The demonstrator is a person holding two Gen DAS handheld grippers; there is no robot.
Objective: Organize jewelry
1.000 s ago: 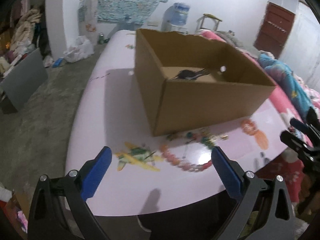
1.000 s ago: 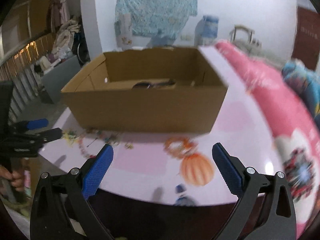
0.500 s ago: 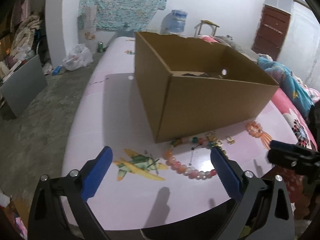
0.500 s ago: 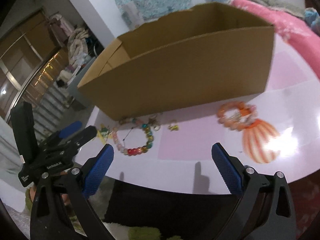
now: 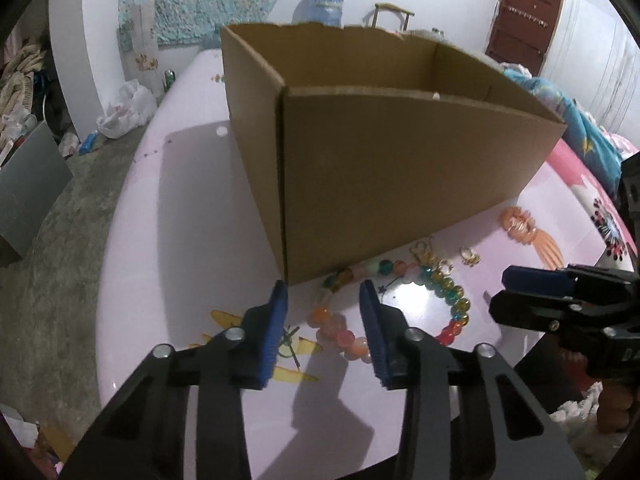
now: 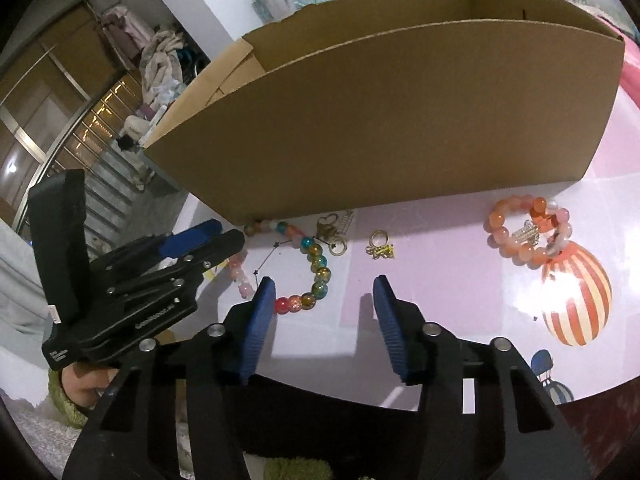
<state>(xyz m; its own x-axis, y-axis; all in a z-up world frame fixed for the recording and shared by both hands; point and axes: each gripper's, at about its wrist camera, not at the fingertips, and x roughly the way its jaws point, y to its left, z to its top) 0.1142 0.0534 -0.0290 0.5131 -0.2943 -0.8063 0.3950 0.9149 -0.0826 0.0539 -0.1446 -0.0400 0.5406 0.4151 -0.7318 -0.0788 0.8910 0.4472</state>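
Left hand-held gripper [image 5: 324, 312] w/ jaws half-spread, just been closing, nothing pinched; bead necklace [image 5: 448, 292] lies on tabletop [image 5: 160, 240] just ahead, by cardboard box [image 5: 400, 168]. Right hand-held gripper [image 6: 324, 312] likewise half-spread, closing, empty; left is nearer.

Cardboard box [image 6: 400, 120]: one. Bead bracelets: two, one multicoloured [image 6: 316, 268], one orange [image 6: 524, 236]. Small gold trinkets: two, one heart-topped [image 6: 332, 236], one ring-shaped [image 6: 380, 246]. Grippers: two, left [image 5: 323, 332], right [image 6: 324, 324].
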